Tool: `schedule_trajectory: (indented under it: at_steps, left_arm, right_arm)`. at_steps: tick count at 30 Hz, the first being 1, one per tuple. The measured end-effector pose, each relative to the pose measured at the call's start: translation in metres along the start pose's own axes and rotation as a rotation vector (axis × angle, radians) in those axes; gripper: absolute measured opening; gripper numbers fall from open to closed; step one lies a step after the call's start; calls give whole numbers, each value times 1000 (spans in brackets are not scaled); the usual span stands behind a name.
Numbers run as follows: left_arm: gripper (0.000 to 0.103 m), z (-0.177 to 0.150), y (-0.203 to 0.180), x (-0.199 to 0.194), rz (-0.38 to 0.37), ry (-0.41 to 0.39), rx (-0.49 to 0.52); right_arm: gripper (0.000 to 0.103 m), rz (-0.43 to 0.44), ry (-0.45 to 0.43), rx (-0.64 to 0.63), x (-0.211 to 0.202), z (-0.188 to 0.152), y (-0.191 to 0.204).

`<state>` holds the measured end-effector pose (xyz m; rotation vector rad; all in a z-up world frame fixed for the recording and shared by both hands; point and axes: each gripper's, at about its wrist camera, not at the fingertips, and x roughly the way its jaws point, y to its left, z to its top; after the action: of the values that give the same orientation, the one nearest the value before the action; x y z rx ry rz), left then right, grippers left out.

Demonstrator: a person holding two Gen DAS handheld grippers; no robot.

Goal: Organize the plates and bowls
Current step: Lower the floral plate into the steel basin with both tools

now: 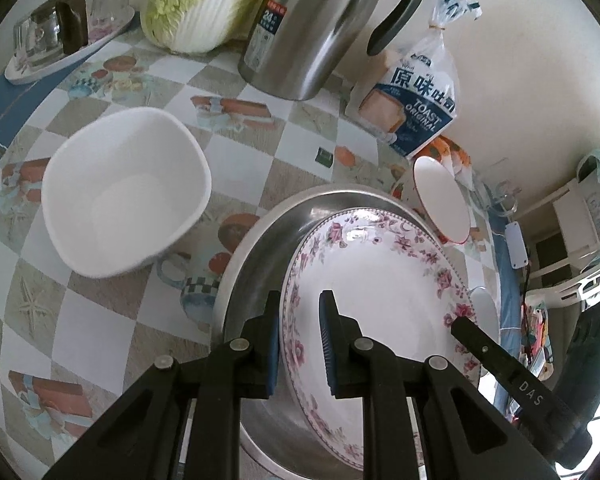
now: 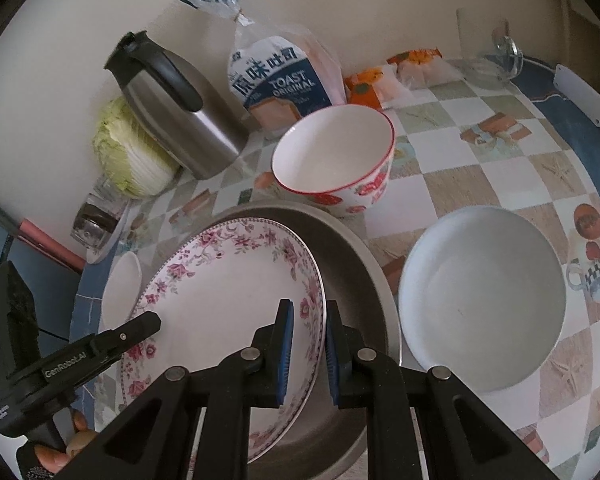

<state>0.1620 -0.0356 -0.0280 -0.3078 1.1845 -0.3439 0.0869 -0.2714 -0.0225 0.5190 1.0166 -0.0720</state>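
Left wrist: plate rim between tongs

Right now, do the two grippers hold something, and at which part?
Yes. The left gripper and the right gripper both hold the floral plate by its rim, on opposite sides, above the metal pan.

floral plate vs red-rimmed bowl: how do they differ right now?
1. The floral plate is wide and shallow; the red-rimmed bowl is deep and narrower.
2. The plate carries pink flowers around its rim; the bowl has a thin red rim line and red flowers on its outer wall.
3. The plate is over the metal pan, gripped at opposite edges by both claws; the bowl stands free on the table.

Both have plain white insides.
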Motion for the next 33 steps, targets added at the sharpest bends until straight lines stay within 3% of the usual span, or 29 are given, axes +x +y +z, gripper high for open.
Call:
schedule_trajectory:
  at_steps: [33]
  left_arm:
    - [18,-6,3,22,52,69,5]
  right_arm:
    - [16,-36,62,6,17,-1,-1]
